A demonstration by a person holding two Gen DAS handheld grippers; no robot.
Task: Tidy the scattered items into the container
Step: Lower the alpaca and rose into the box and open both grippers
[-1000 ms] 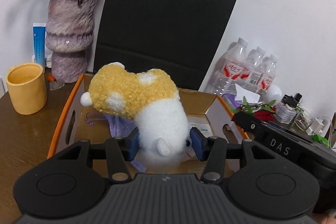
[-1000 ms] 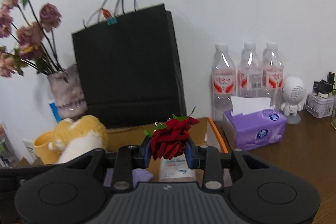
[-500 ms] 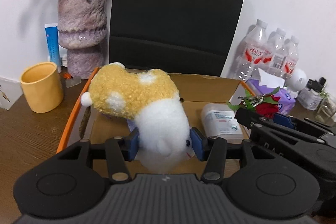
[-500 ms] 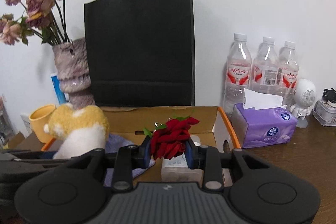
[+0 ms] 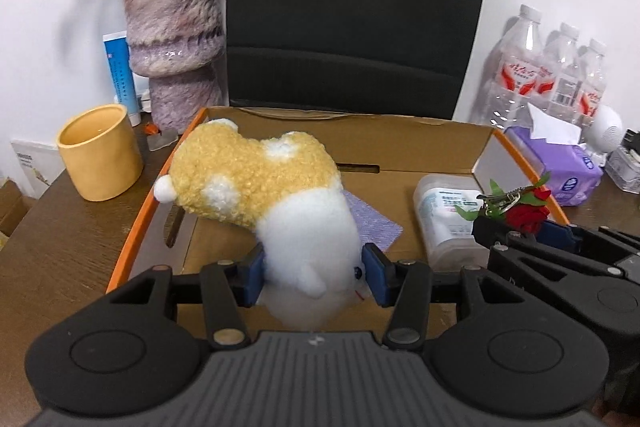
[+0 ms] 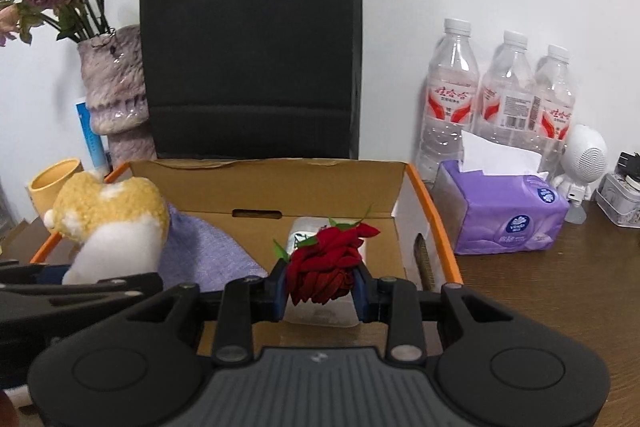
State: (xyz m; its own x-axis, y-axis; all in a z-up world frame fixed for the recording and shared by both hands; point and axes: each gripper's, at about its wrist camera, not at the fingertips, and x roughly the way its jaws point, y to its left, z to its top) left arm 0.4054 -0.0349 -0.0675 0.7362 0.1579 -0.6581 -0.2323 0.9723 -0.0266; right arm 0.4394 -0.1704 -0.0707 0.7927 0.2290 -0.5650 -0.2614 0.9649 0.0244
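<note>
An open cardboard box (image 5: 420,143) with orange edges sits on the brown table; in the right wrist view the box (image 6: 320,179) fills the middle. My left gripper (image 5: 312,273) is shut on a yellow and white plush toy (image 5: 260,179), held over the box's left half. The plush toy (image 6: 108,223) shows at the left of the right wrist view. My right gripper (image 6: 320,287) is shut on a red fabric rose (image 6: 326,263), held over the box's right half. From the left wrist view the rose (image 5: 524,213) appears at the right. Inside the box lie a purple cloth (image 6: 204,251) and a clear plastic container (image 5: 448,215).
A black paper bag (image 6: 252,39) stands behind the box. A fuzzy vase (image 5: 172,31) with dried flowers and a yellow cup (image 5: 100,151) are at the left. Three water bottles (image 6: 504,95), a purple tissue pack (image 6: 504,215) and a white figurine (image 6: 584,163) are at the right.
Both grippers have moved forward and down toward the box, still holding the plush toy and the rose. The box interior now shows more fully.
</note>
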